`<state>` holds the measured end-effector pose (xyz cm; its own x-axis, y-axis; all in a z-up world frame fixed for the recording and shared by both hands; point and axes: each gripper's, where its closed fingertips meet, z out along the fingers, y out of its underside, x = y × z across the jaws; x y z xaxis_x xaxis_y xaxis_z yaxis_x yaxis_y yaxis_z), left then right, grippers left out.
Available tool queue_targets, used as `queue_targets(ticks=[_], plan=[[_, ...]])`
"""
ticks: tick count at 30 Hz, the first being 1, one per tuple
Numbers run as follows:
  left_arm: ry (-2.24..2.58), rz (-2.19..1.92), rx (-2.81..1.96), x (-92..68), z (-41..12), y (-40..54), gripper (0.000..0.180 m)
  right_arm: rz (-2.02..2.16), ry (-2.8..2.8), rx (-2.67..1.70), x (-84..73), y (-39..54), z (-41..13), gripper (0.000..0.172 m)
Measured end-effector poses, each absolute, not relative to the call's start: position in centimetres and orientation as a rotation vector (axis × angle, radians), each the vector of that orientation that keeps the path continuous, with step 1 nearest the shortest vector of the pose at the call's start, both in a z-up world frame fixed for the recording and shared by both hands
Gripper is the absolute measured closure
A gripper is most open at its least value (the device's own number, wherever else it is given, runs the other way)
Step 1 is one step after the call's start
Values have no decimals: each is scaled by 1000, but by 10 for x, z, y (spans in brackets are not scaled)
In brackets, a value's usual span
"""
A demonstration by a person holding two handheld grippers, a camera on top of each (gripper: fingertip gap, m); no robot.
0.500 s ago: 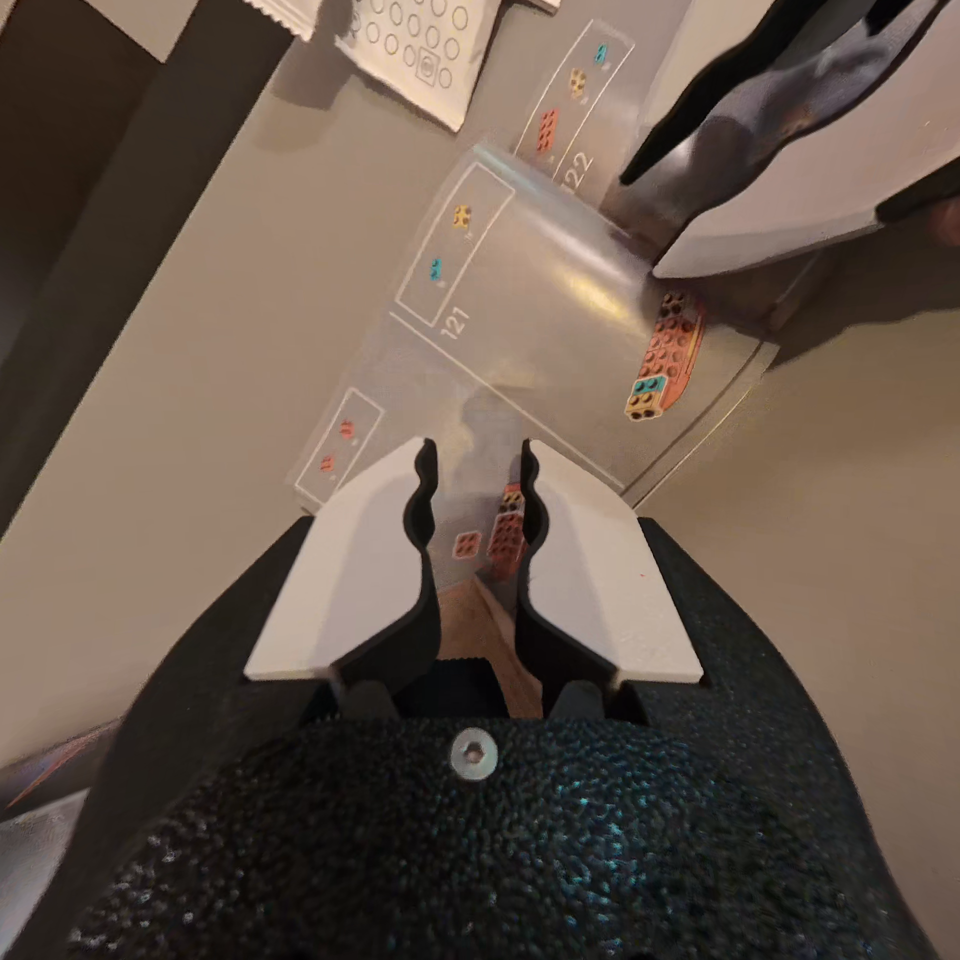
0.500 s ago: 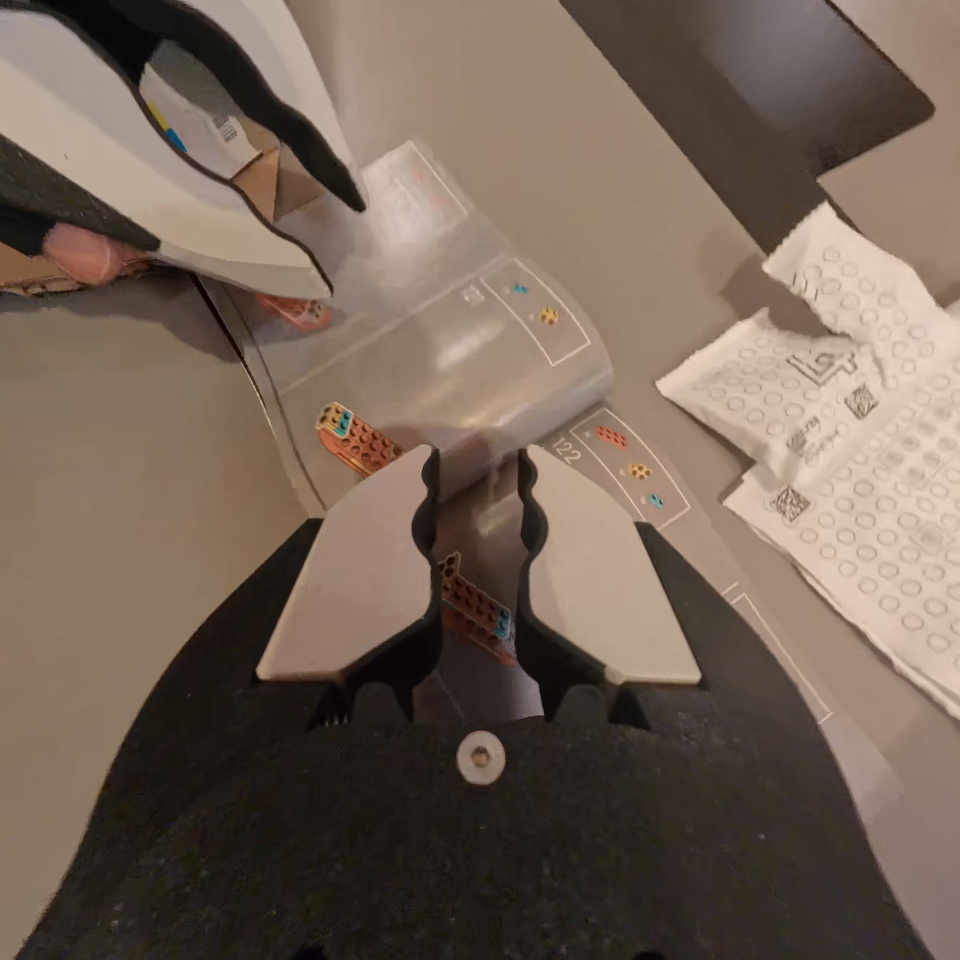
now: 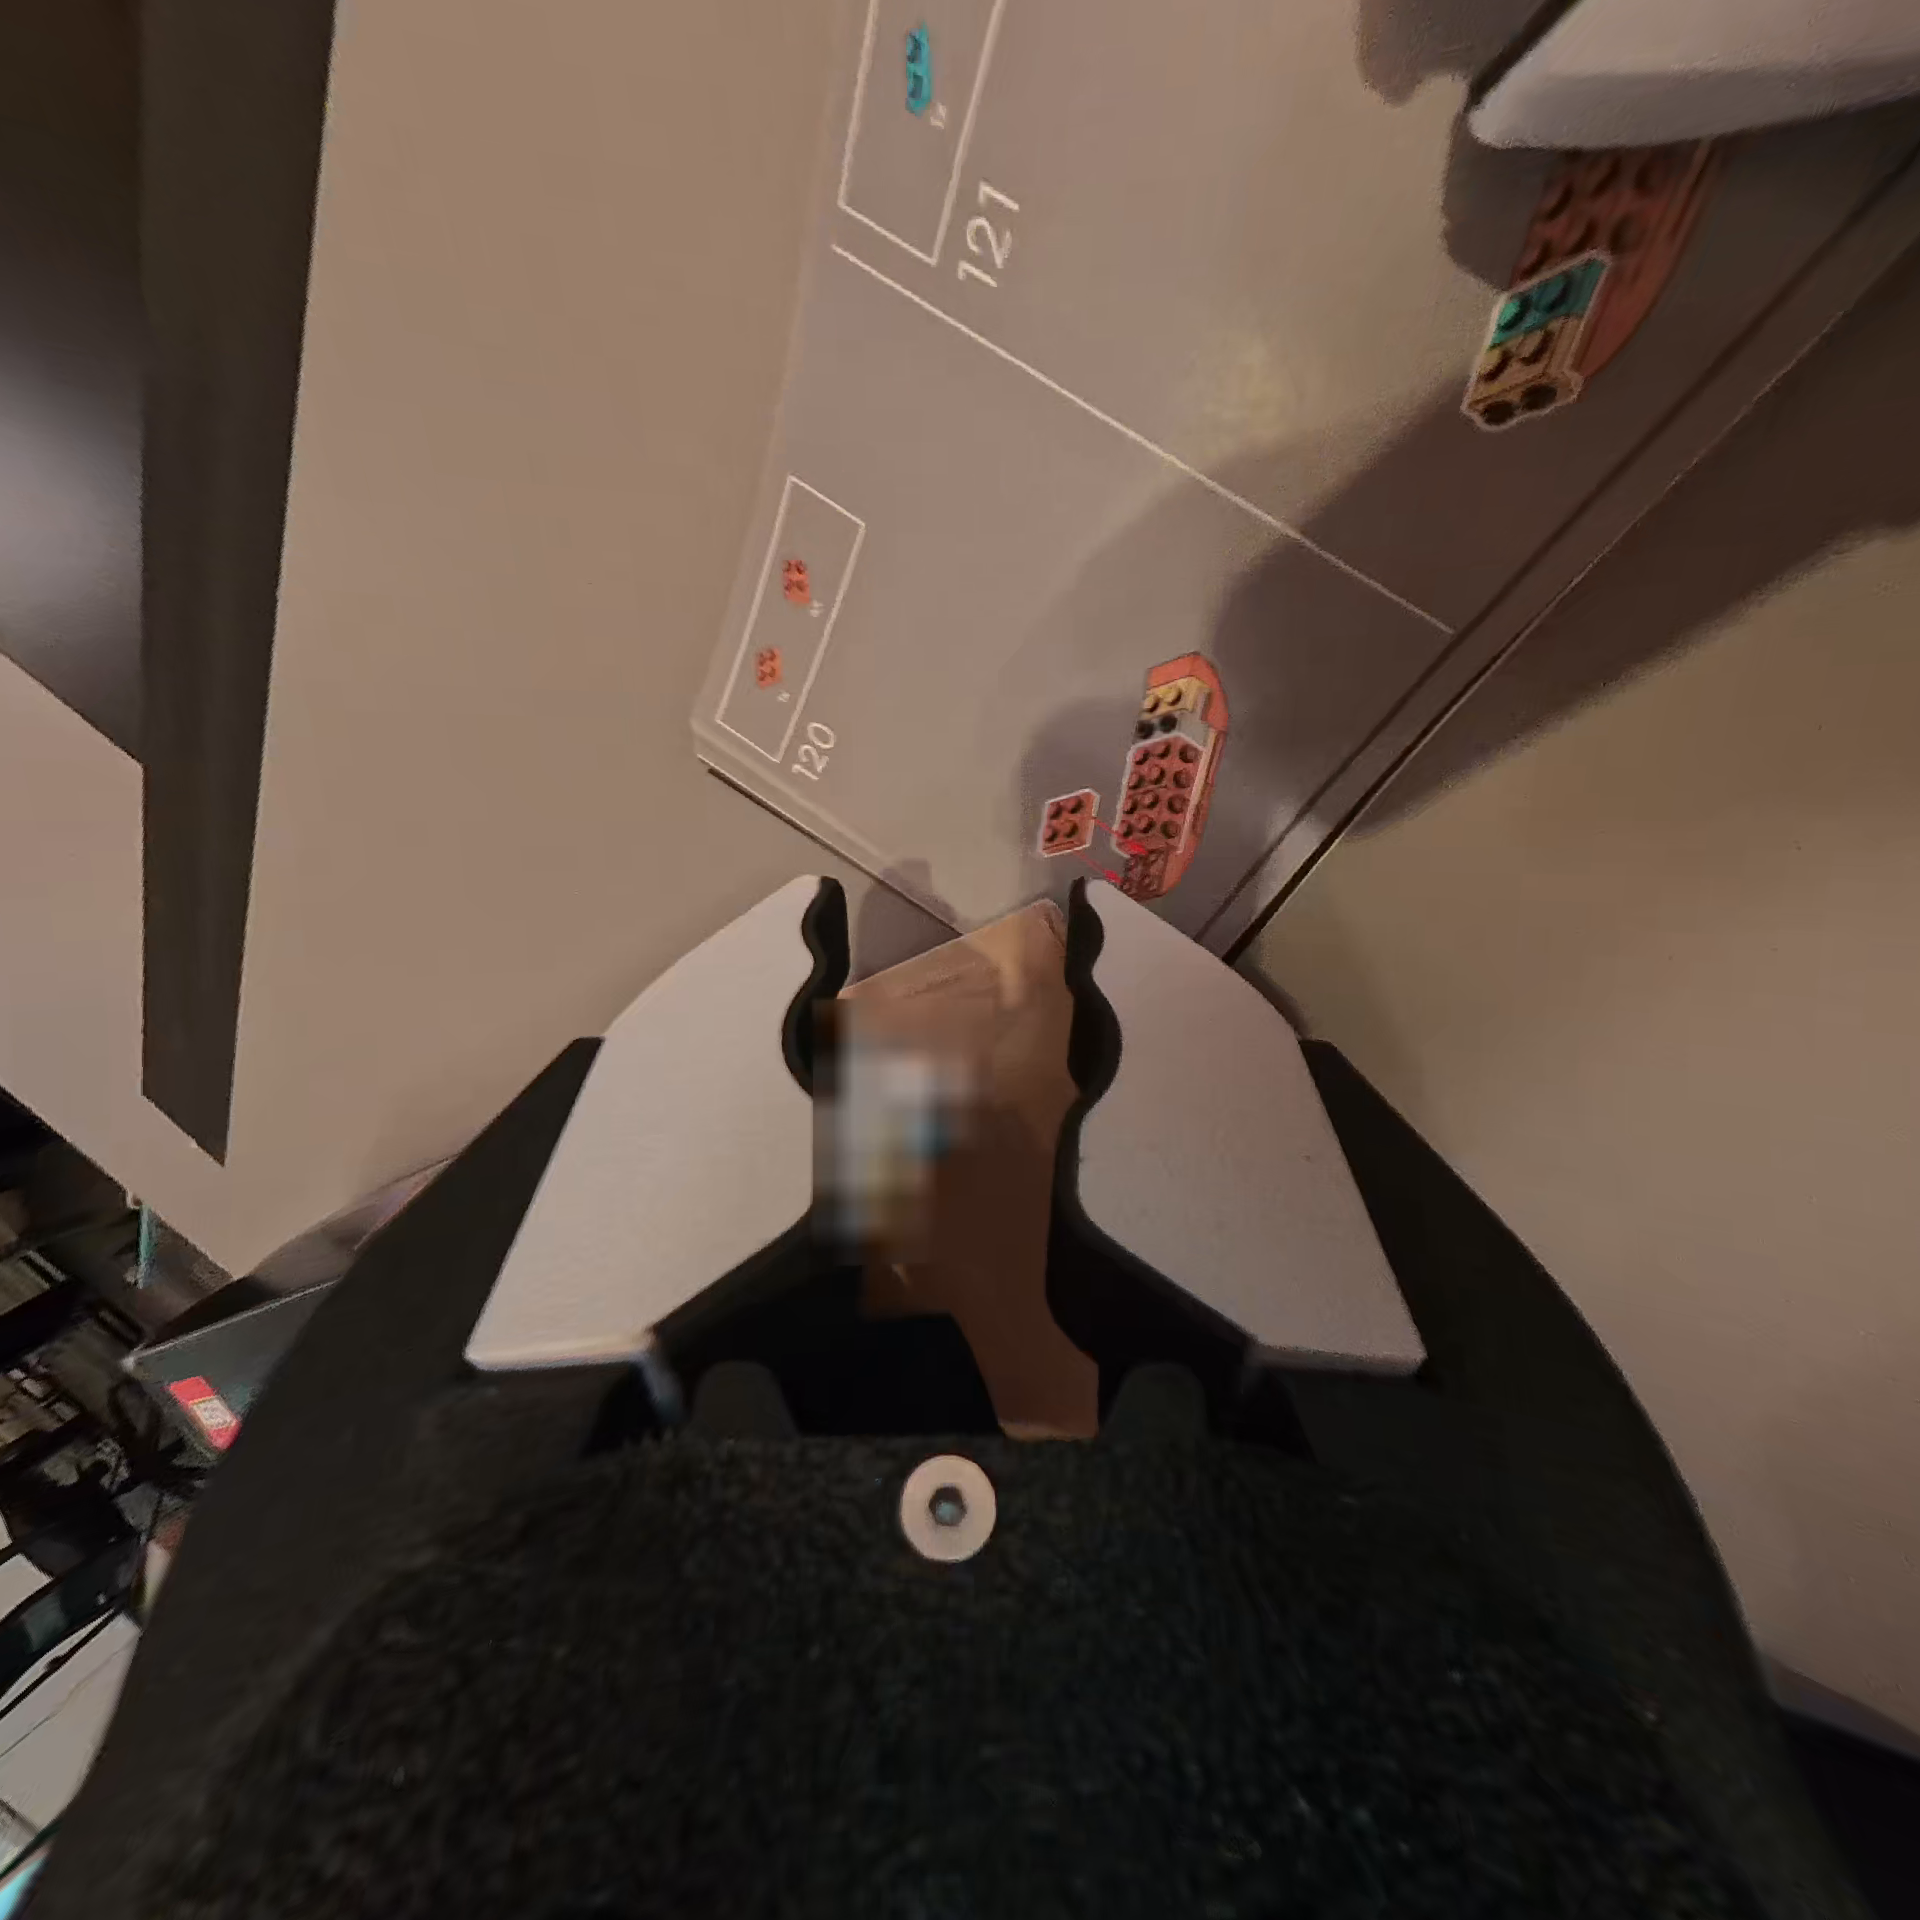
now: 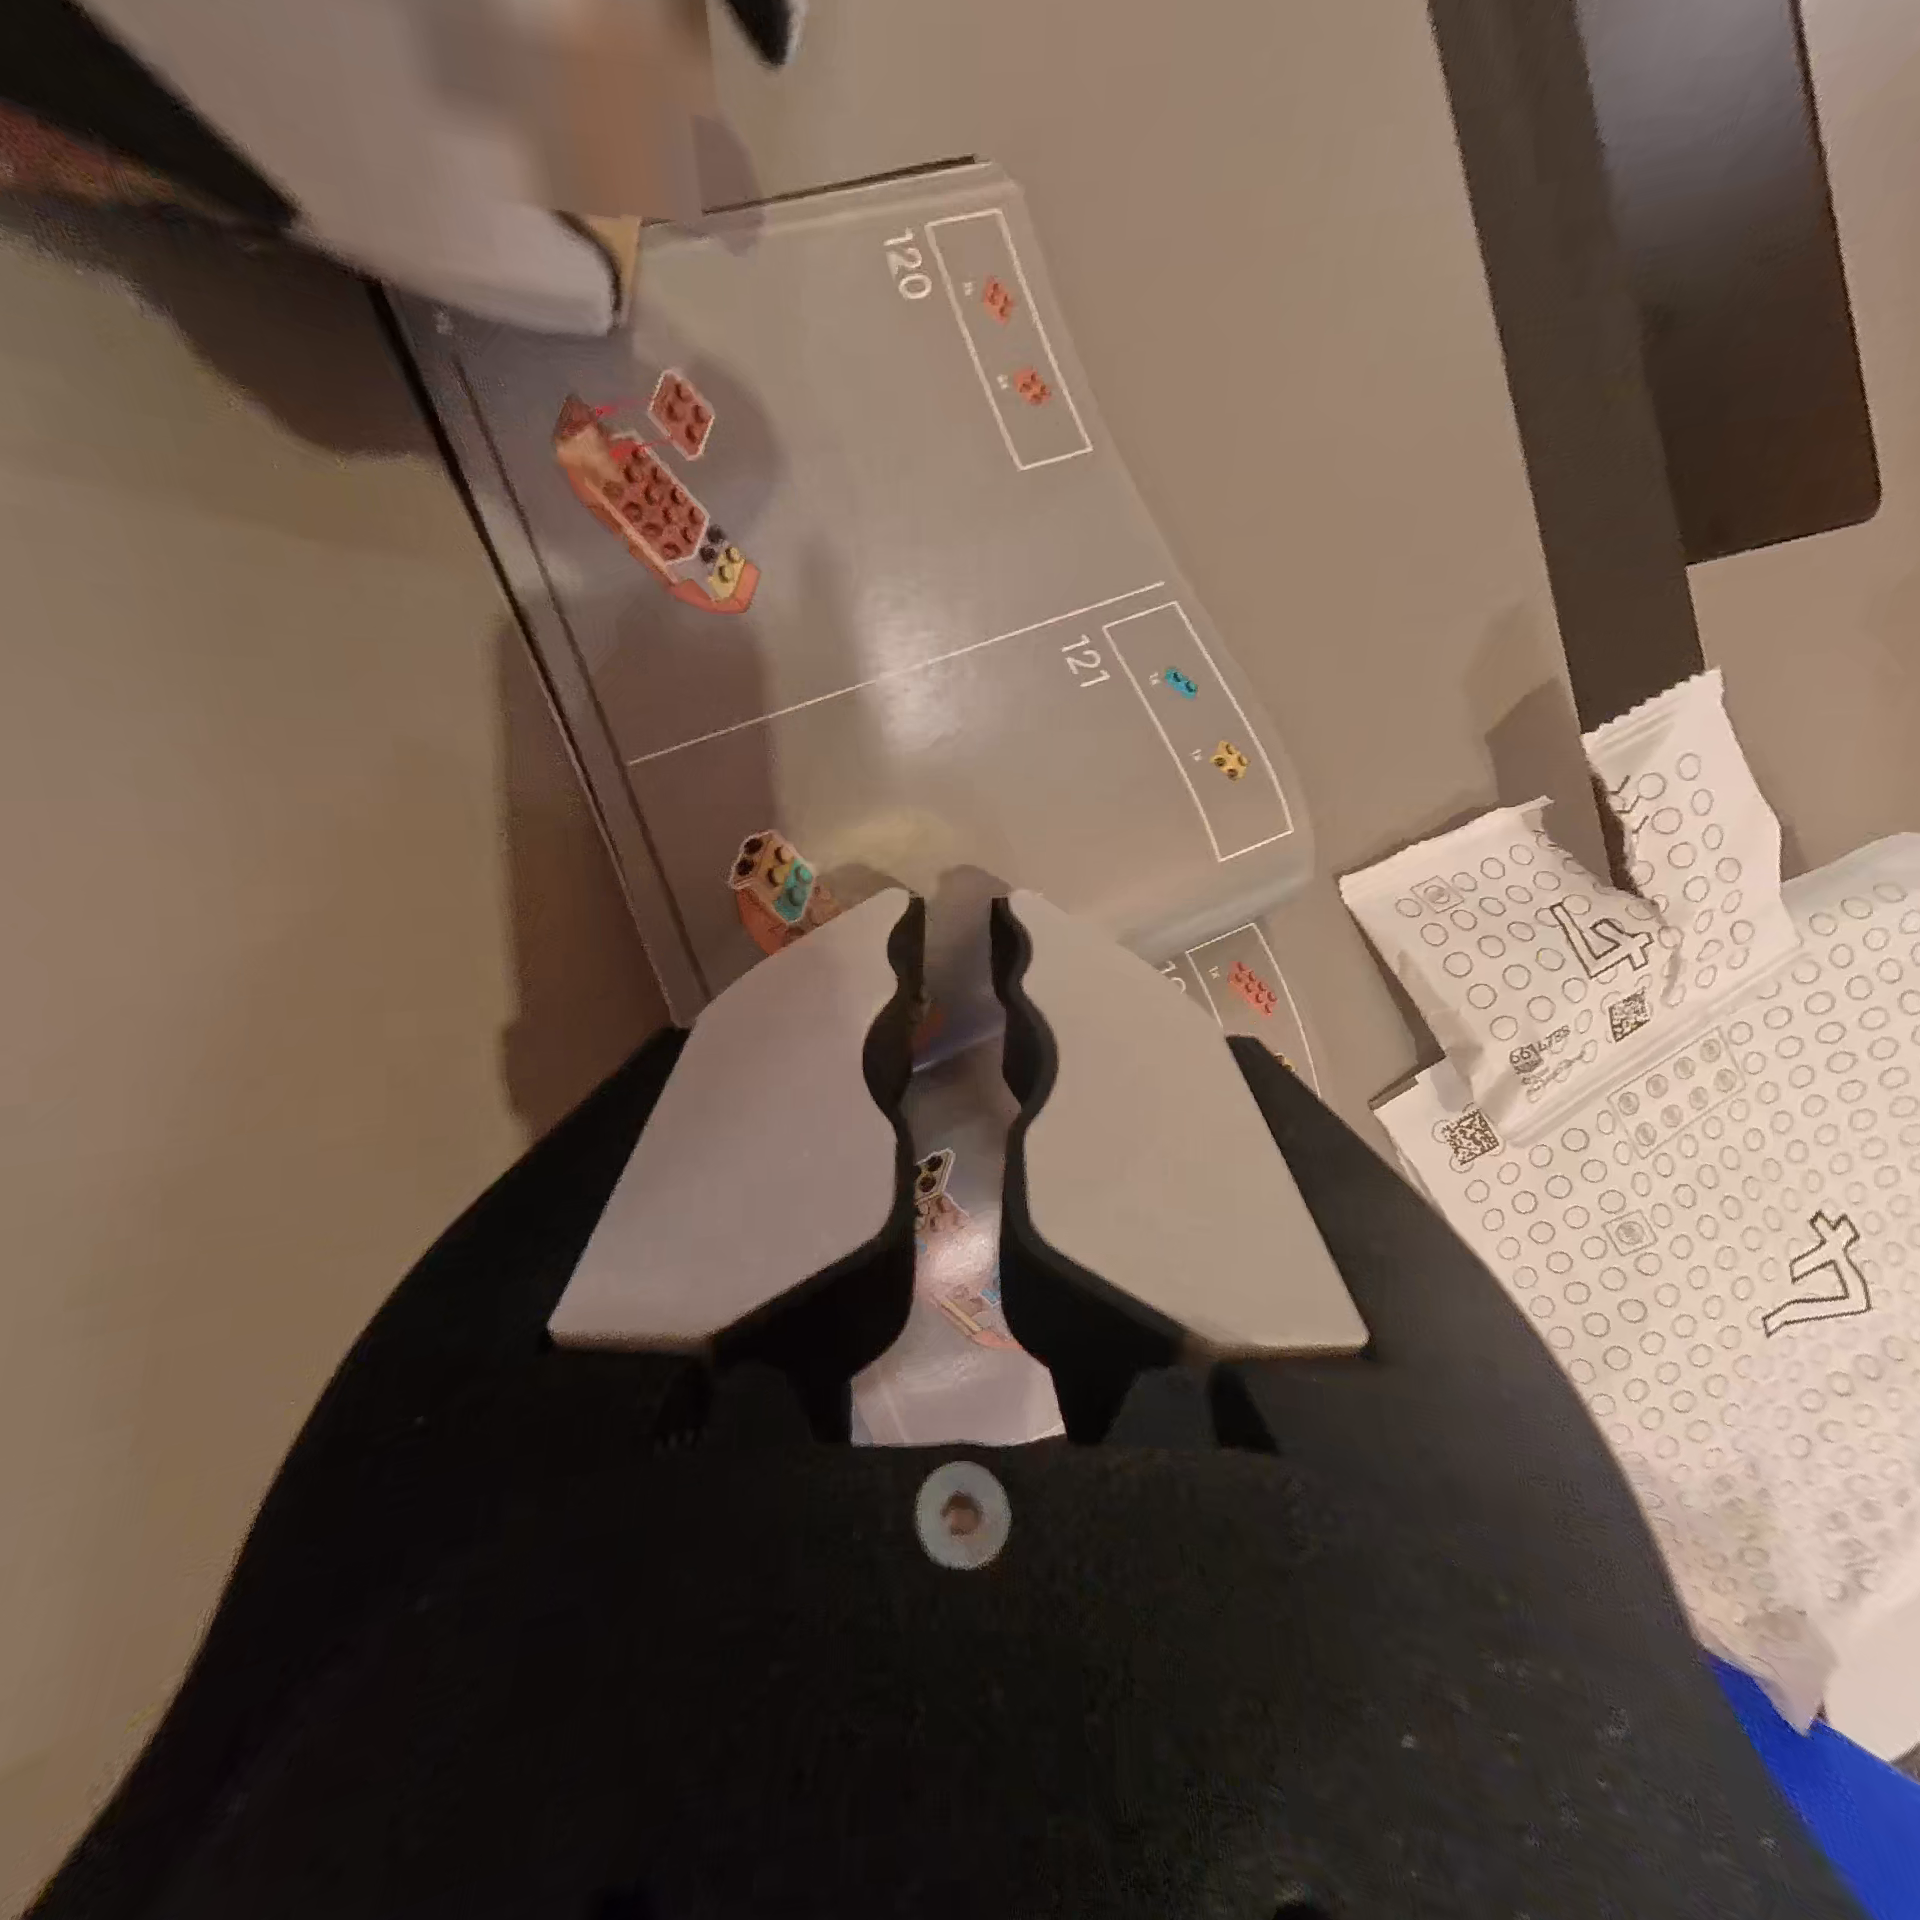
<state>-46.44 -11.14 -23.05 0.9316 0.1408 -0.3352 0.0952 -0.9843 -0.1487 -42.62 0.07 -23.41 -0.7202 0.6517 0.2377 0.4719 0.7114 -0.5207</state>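
The beige worktop (image 4: 260,831) carried one open grey instruction booklet (image 4: 935,520), presumably spread for reading; beside it lay two white numbered bags (image 4: 1621,1195); the right tongs (image 4: 956,914) stood narrowly parted around a lifted page (image 4: 961,1268), contact unclear; the left tongs (image 3: 951,904), spread wide, straddled one brown cardboard piece (image 3: 997,1039).

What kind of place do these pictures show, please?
Probably a hobby table or desk for building a toy brick set: an open instruction booklet with brick diagrams lies on the beige tabletop, and white numbered paper parts bags, one torn open, lie beside it.
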Motion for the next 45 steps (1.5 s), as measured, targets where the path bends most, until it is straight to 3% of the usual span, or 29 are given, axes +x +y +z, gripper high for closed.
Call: queue_targets(ticks=[45], plan=[[-187,450,-2733,-473,-234,-65,146,564,-2657,-659,-380,-19,-250,139]])
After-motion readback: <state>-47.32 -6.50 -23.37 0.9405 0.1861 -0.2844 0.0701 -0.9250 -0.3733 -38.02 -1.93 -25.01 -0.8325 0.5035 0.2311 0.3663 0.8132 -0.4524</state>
